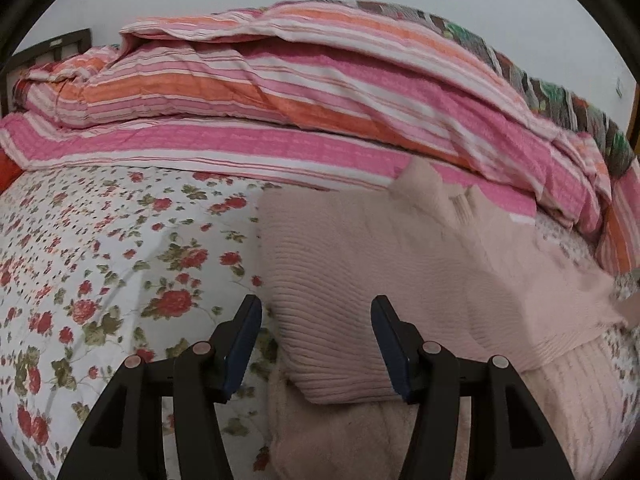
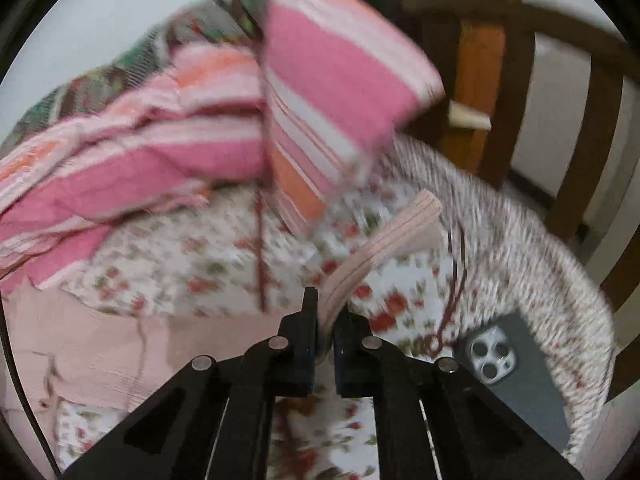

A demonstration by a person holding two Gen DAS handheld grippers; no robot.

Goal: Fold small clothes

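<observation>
A pale pink ribbed knit sweater (image 1: 384,280) lies on the floral bedsheet (image 1: 100,260), with its left part folded over onto the body. My left gripper (image 1: 316,320) is open and empty, its fingers (image 1: 244,344) straddling the folded edge from above. In the right wrist view my right gripper (image 2: 326,320) is shut on the sweater's sleeve cuff (image 2: 384,244), which sticks up between the fingers and is lifted off the sheet. The sweater body (image 2: 100,344) shows at the lower left of that view, which is motion-blurred.
A bunched pink, orange and white striped quilt (image 1: 300,92) runs along the far side of the bed. A grey phone (image 2: 516,376) lies near the bed's right corner. A brown wooden chair (image 2: 520,92) stands just beyond the bed edge.
</observation>
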